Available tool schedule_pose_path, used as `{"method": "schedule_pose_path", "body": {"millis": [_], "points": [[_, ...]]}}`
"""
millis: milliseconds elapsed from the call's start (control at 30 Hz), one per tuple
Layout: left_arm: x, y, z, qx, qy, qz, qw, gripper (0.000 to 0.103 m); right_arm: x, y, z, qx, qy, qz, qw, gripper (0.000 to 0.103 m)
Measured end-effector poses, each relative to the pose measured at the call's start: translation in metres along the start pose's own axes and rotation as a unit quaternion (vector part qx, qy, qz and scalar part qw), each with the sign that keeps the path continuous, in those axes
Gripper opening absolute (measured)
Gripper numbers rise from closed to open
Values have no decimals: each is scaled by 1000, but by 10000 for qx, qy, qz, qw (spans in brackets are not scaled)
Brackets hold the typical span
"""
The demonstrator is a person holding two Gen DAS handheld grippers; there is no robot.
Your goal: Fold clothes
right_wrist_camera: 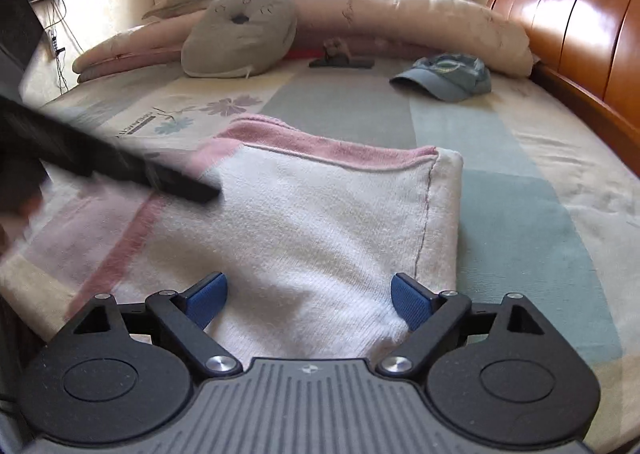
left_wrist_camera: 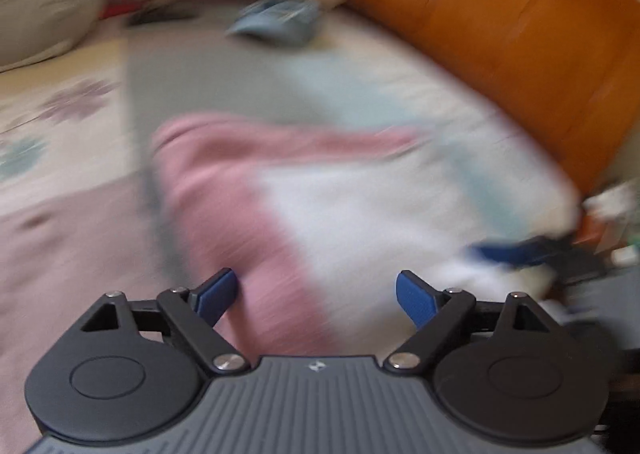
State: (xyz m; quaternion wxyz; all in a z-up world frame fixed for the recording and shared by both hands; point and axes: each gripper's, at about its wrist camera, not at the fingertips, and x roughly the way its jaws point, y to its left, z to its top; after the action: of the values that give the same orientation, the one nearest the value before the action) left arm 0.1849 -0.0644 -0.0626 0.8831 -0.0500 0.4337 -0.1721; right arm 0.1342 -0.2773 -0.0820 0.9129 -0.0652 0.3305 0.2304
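A folded white and pink towel (right_wrist_camera: 320,214) is being shown lying flat on the bed (right_wrist_camera: 520,190), with its near edge reaching in between the pads of the right tongs (right_wrist_camera: 308,300), whose jaws are being held wide apart with nothing gripped. In the left wrist view the same towel (left_wrist_camera: 320,214) is being seen just beyond the left tongs (left_wrist_camera: 316,298), its pink band passing between the widely spread jaws; nothing is being pinched there either. The left tongs (right_wrist_camera: 176,182) are being seen in the right wrist view as a dark, blurred bar over the towel's left side, and whether the cloth is being touched by them cannot be told. The right tongs (left_wrist_camera: 516,250) are being glimpsed at the right edge of the left view, smeared by motion blur. Far across the bed a blue cap (right_wrist_camera: 444,76) is being seen lying near the wooden headboard (right_wrist_camera: 572,18) on the right, with a grey cushion (right_wrist_camera: 236,40) to the left leaning on a rolled quilt (right_wrist_camera: 420,18). A small dark object (right_wrist_camera: 340,60) between cap and cushion is being left unidentified. The left view is being blurred throughout.
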Motion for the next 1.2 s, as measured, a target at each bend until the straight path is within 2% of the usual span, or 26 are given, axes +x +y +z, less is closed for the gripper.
{"method": "schedule_pose_path", "body": {"millis": [33,67,167,267,400,567,633,700,733,800,933,1000,1100,1200], "points": [[3,3,-2,-93,110,127,9998,87,-6,3,1,-2,-6,-54,10000,92],[-2,7,-3,-250,60,0,9997,87,-13,6,3,7,-29,-94,10000,93],[-23,10,-5,-278,-305,154,9990,87,-33,18,8,7,-225,5,9997,98],[-43,11,-11,-59,-468,723,9963,88,-38,34,15,-141,-385,118,9991,100],[-68,22,-24,-67,-611,1311,9895,92,-24,51,32,-380,-378,109,9985,100],[-93,47,-38,-452,-810,1536,9838,93,7,41,63,8,-366,-144,9992,100],[-98,54,-41,-569,-862,1539,9827,93,29,38,68,201,-111,-73,9997,100],[-97,57,-43,-604,-848,1472,9836,94,58,41,61,300,357,50,9989,103],[-95,59,-44,-611,-822,1445,9842,94,68,42,56,365,426,94,9984,103],[-91,61,-45,-618,-782,1399,9851,94,73,42,48,513,234,137,9983,103],[-88,67,-49,-682,-774,1291,9862,94,62,42,55,555,430,72,9975,103],[-87,71,-51,-780,-784,1244,9860,94,48,48,57,453,366,33,9983,103],[-84,74,-53,-834,-737,1170,9869,94,44,59,50,177,401,37,9990,103],[-84,72,-56,-794,-716,1183,9872,94,41,59,38,170,531,-54,9984,103]]}}
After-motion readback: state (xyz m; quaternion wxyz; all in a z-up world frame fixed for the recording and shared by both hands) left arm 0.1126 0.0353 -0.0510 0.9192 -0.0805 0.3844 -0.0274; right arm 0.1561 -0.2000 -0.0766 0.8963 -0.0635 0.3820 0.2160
